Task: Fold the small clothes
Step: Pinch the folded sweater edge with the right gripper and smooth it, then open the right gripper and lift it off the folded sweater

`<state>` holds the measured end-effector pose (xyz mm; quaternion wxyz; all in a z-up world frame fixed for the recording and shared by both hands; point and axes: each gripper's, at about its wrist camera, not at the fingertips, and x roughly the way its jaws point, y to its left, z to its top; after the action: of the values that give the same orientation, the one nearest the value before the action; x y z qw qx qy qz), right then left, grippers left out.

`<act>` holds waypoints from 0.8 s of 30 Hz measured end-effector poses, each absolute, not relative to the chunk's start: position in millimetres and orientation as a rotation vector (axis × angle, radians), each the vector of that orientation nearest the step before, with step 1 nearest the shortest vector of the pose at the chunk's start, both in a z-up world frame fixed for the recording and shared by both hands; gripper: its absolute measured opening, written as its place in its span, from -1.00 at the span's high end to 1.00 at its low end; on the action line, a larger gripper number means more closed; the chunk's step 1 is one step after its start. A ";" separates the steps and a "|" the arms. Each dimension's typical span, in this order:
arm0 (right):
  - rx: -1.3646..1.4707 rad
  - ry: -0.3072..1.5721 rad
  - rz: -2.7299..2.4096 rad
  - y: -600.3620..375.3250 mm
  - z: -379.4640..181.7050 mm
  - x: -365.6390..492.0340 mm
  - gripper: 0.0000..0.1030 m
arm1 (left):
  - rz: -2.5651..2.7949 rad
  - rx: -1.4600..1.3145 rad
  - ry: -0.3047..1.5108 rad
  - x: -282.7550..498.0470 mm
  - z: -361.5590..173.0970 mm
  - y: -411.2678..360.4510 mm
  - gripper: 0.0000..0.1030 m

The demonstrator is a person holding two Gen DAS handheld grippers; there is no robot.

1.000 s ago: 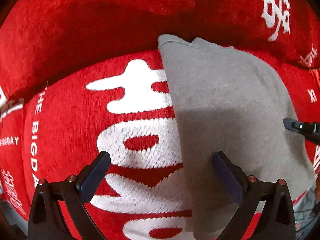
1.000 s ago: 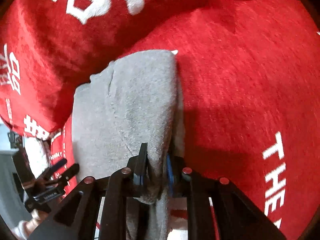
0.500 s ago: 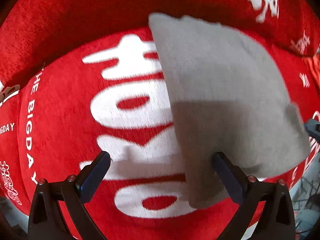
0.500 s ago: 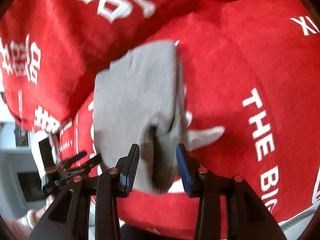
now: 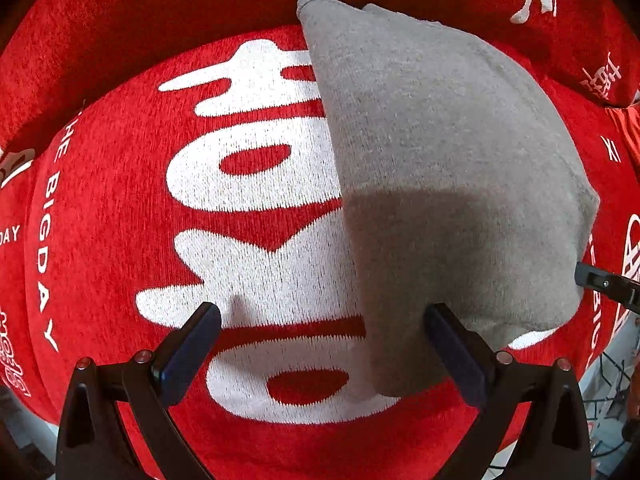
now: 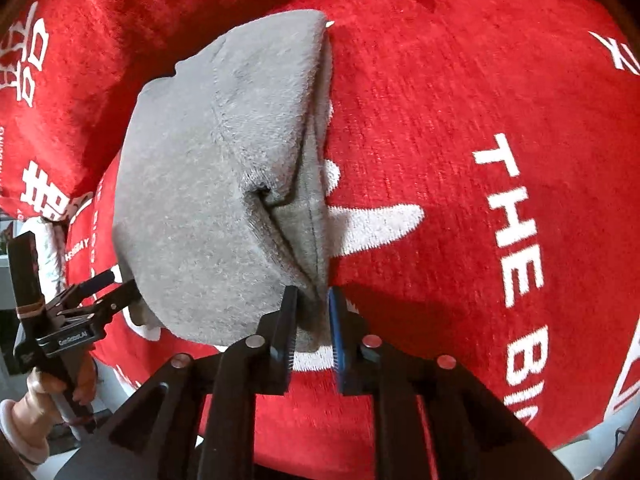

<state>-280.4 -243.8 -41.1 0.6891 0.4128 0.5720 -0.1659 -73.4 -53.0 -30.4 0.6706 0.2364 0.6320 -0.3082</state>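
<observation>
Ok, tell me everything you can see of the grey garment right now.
The grey garment is soft, fleecy knit, folded over on itself, with stitched hems showing at its near edge. It lies on the red blanket, its near end bunched between the closing jaws of the right gripper. The left gripper stands open, one finger over the cloth.

Garment (image 5: 440, 152): plain grey, no pattern, fleecy on its inner face. Cover (image 5: 120, 208) beneath: bright red, woven with large white characters and small white lettering. Both grippers: black frames, dark blue finger pads (image 6: 335, 320).
</observation>
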 end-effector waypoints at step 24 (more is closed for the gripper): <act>0.996 1.280 -0.584 -225.6 -15.7 -309.2 0.39 | -0.691 0.540 1.446 -65.2 -8.9 -16.1 -1.00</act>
<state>-309.2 -225.6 -15.7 0.6509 0.4385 0.5638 -0.2573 -65.2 -16.1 -8.9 0.6635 0.2389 0.6397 -0.3057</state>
